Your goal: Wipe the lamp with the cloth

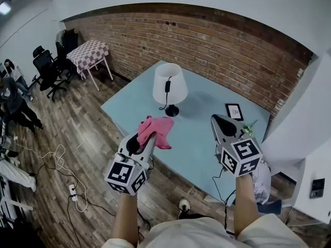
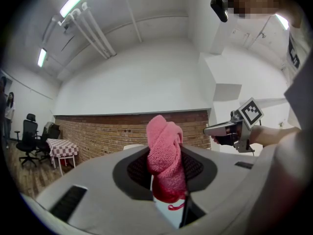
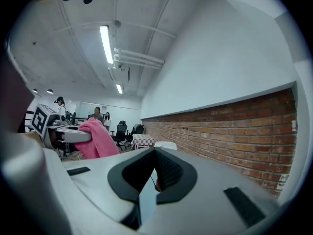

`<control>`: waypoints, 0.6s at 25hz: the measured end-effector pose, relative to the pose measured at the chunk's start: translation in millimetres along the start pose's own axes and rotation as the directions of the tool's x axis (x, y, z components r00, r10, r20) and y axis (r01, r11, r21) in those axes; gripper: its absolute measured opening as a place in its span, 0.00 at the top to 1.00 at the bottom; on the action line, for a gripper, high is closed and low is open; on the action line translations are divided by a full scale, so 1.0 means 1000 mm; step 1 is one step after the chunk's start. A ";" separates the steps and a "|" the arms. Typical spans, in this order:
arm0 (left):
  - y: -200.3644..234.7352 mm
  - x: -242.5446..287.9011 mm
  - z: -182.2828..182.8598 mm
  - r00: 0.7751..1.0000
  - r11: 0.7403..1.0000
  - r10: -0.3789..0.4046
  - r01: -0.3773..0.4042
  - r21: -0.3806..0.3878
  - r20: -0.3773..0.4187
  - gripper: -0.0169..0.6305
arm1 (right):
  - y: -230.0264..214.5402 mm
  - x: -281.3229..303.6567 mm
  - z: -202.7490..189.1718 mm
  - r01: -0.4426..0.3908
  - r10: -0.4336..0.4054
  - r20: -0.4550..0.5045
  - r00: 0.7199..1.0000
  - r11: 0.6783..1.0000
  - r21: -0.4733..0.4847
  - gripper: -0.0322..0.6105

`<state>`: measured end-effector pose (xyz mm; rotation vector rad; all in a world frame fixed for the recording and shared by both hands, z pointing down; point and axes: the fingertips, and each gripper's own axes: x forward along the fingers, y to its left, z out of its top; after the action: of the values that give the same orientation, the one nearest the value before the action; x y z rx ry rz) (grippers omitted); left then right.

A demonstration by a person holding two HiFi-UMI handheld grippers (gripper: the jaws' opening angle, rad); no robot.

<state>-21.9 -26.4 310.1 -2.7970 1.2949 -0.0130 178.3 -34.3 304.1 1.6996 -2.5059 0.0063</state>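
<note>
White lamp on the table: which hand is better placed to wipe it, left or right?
Left. The left claw is shut on the pink woolly cloth, just short of the white-shaded lamp; the right claw is shut and empty.

one lamp (image 1: pixel 169 84), one pink cloth (image 1: pixel 161 128), one picture frame (image 1: pixel 234 111), two claws (image 1: pixel 148 137) (image 1: pixel 216 119)

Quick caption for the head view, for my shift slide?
Left tool grips the pink cloth, right tool shut and empty, white lamp ahead on the blue table.
</note>
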 end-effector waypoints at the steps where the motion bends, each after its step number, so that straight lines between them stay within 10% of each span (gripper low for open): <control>1: 0.004 0.007 -0.001 1.000 1.000 0.004 -0.004 -0.001 -0.002 0.77 | -0.005 0.007 0.000 -0.004 0.004 -0.001 1.000 1.000 0.001 0.93; 15: 0.052 0.094 0.004 0.998 0.998 0.064 -0.064 0.002 0.000 0.77 | -0.048 0.077 -0.008 -0.037 0.037 -0.030 0.999 0.999 0.018 0.93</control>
<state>-0.2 -131.7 301.7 -2.7522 1.3828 -0.0111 195.9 -122.7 316.5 1.6460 -2.5220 0.0565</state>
